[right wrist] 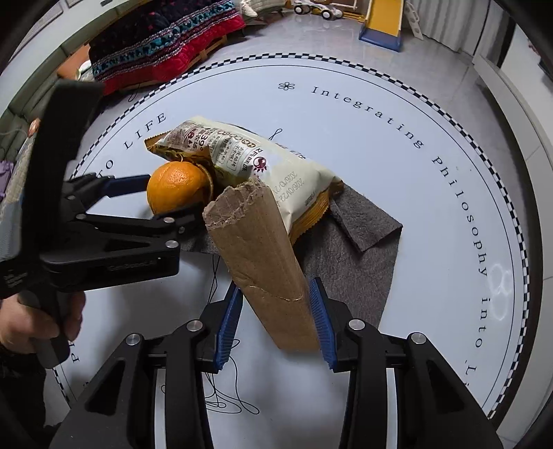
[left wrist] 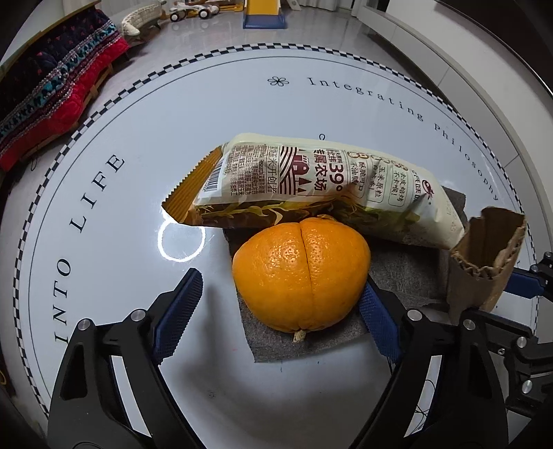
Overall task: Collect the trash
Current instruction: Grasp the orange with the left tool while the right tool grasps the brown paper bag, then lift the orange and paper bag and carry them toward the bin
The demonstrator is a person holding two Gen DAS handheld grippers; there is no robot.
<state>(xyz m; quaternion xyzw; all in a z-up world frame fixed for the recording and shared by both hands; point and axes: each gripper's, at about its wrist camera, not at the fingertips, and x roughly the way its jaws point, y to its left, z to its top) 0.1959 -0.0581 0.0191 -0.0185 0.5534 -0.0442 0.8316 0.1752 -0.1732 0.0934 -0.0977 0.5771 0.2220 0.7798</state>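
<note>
White round table (left wrist: pixel 103 193), glossy, with a checkered rim and lettering ringing its edge, under both cameras. Nearest in the right wrist view: right gripper (right wrist: pixel 274 321) clamped on a torn strip of brown cardboard (right wrist: pixel 259 255), blue pads pressed on both its long edges; the strip is tilted, its ragged end pointing away from the camera. A loose black thread (right wrist: pixel 224 404) lies coiled on the tabletop under that gripper. In the left wrist view, left gripper (left wrist: pixel 280 304) stands apart around an orange (left wrist: pixel 300 273); the right-hand pad sits just beside or against the peel, the left-hand pad is clear of it, so no grip. A person's hand (right wrist: pixel 31 324) holds that tool's handle. Orange rests on a grey felt cloth (left wrist: pixel 311 345), stem stub toward the camera. Just beyond and touching the orange, a cream snack packet (left wrist: pixel 311 176) lies across the cloth, one end torn open. Far off: grey floor, a red and dark patterned blanket (left wrist: pixel 52 89), a toy car (left wrist: pixel 190 12), a yellow slide (right wrist: pixel 383 20).
</note>
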